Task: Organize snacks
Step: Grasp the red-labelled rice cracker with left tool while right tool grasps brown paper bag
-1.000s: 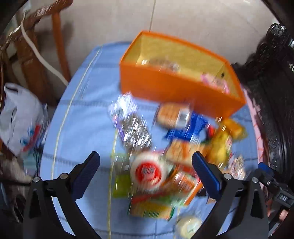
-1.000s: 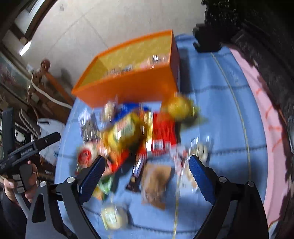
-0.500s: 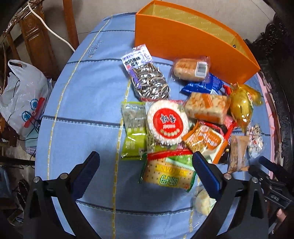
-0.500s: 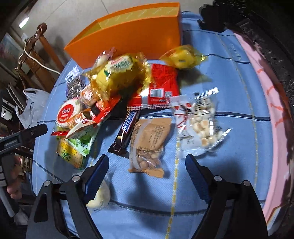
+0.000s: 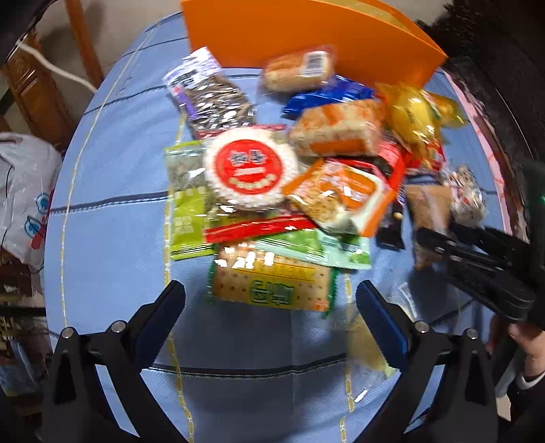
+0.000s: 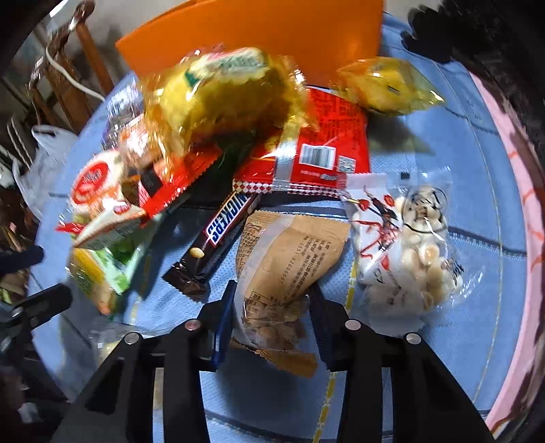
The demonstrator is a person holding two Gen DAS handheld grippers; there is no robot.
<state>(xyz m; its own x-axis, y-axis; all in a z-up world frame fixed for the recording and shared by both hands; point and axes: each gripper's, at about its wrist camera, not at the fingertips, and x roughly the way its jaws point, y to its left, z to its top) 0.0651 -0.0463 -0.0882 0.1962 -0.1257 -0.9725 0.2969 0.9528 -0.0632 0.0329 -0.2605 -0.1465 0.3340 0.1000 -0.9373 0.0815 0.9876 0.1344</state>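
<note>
right gripper (image 6: 272, 311): jaws have just been closing, now pinching the near end of the nut bag (image 6: 289, 265); blue pads against both its sides
nut bag: brown paper pouch, 6 o'clock of the pile, lying on the cloth (image 6: 425, 375), Snickers (image 6: 218, 238) at its 9 o'clock, white bag (image 6: 405, 245) at its 3 o'clock
left gripper (image 5: 272, 303): jaws spread wide, nothing between the pads, hanging over the cracker pack (image 5: 272, 289)
cracker pack: 6 o'clock edge of the pile in the left view, round red-label pack (image 5: 250, 170) at its 12 o'clock
box (image 5: 299, 30): orange, 12 o'clock past the pile
yellow bags (image 6: 385, 85): just at 6 o'clock of the box
</note>
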